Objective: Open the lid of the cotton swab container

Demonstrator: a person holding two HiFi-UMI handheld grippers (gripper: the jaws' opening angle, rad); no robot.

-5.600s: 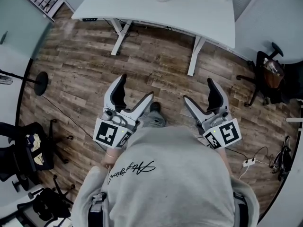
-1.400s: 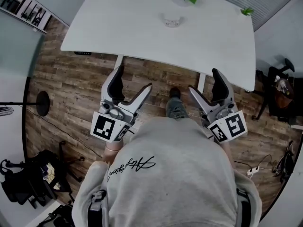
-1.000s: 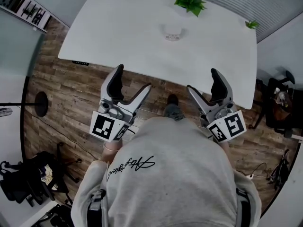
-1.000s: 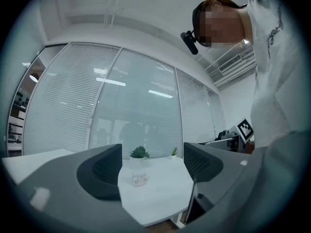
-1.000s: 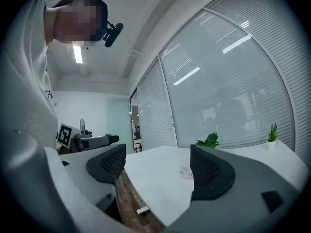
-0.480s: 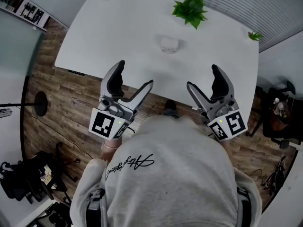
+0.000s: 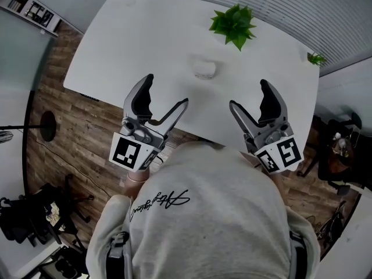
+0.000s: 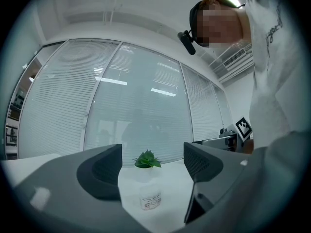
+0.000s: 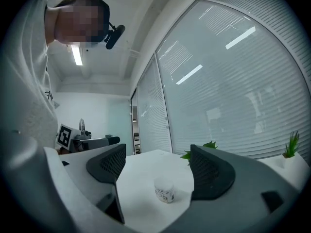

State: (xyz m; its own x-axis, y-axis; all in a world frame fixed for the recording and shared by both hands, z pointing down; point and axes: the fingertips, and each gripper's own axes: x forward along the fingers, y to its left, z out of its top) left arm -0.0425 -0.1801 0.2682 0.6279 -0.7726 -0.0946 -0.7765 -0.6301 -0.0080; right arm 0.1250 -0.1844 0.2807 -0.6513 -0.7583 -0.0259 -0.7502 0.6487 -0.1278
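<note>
Container [image 7: 204,69] upright on table [image 7: 145,34], lid [image 9: 164,181] seemingly uppermost

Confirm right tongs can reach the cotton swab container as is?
Probably yes. The right tongs are open and empty; the cotton swab container stands alone on the white table ahead of them with nothing between, the plant behind it. They must close the gap first.
</note>
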